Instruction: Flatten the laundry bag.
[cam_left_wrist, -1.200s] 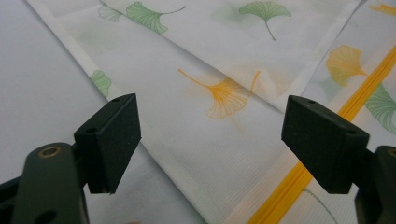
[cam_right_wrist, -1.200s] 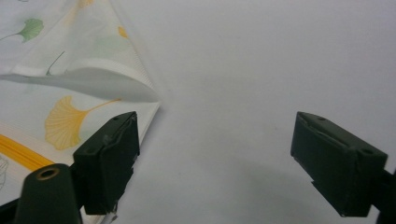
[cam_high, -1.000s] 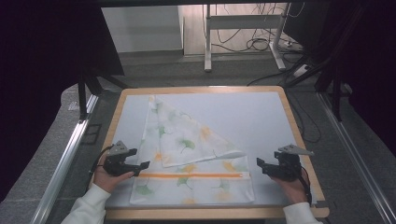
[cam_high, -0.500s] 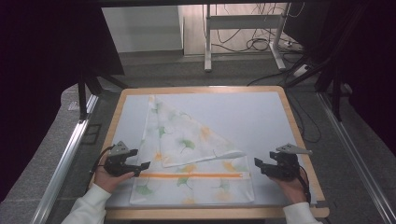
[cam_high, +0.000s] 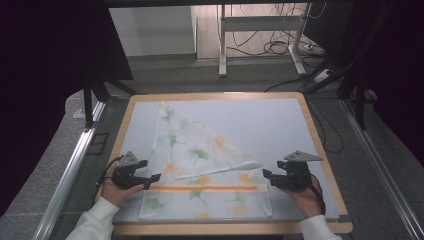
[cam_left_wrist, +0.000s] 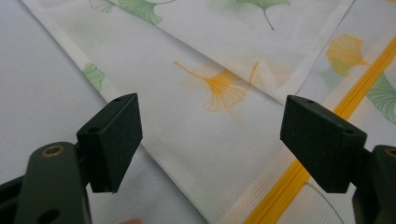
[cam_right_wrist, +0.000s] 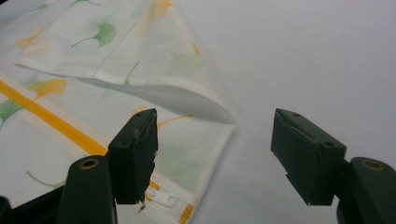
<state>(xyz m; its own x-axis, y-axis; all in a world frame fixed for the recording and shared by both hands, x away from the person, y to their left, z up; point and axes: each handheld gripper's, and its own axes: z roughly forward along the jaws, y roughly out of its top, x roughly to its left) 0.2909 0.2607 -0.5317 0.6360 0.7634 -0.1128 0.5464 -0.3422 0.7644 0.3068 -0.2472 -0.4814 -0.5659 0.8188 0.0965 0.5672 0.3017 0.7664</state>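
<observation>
A white cloth (cam_high: 200, 150) printed with green and orange leaves lies flat on the grey mat (cam_high: 270, 125). An orange zipper (cam_high: 205, 188) runs along its near part. One corner is folded over diagonally, and its tip (cam_right_wrist: 205, 105) rests near the cloth's right edge. At the cloth's left edge my left gripper (cam_high: 152, 181) is open, its jaws straddling the hem (cam_left_wrist: 210, 135) without pressing it. My right gripper (cam_high: 266, 176) sits just off the cloth's right edge, open. Its jaws have just been closing a little with nothing held between them (cam_right_wrist: 215, 149); the zipper end (cam_right_wrist: 161, 198) lies by its left jaw.
The mat covers a wooden table (cam_high: 325, 165) with a raised rim. Bare mat stretches to the right of and beyond the cloth. Metal rails (cam_high: 70, 170) flank the table, with a stand (cam_high: 260, 30) and floor cables behind it.
My right gripper has shifted left toward the cloth's right edge. The left gripper and the cloth have stayed put.
</observation>
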